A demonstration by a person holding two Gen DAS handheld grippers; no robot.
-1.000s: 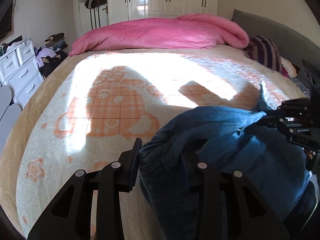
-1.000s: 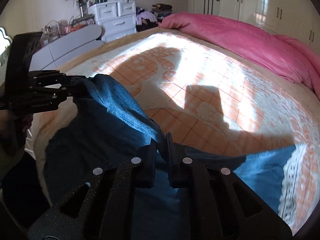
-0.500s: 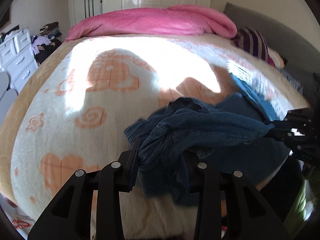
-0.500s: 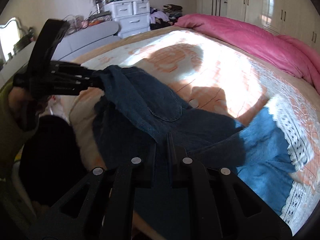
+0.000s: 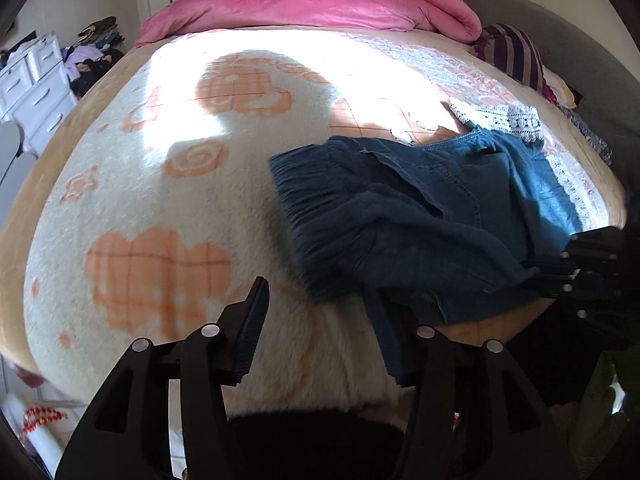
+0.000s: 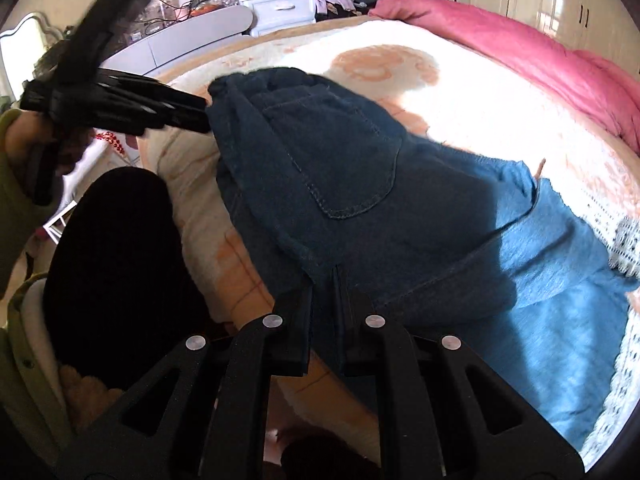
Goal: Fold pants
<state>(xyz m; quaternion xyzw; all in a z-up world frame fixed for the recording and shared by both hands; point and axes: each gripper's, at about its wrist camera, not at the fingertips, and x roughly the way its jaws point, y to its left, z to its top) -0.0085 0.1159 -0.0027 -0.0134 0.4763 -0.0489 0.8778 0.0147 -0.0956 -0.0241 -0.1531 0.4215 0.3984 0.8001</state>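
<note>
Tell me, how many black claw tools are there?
2. The left gripper hangs open beside the jeans; the right gripper is shut on their near edge.

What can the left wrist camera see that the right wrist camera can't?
Only the left wrist view shows the striped pillow and the left tongs open, with nothing between them. Only the right wrist view shows the right tongs pinching the jeans' edge, the back pocket and the person's green sleeve. Both show the jeans on the blanket and the pink duvet.
</note>
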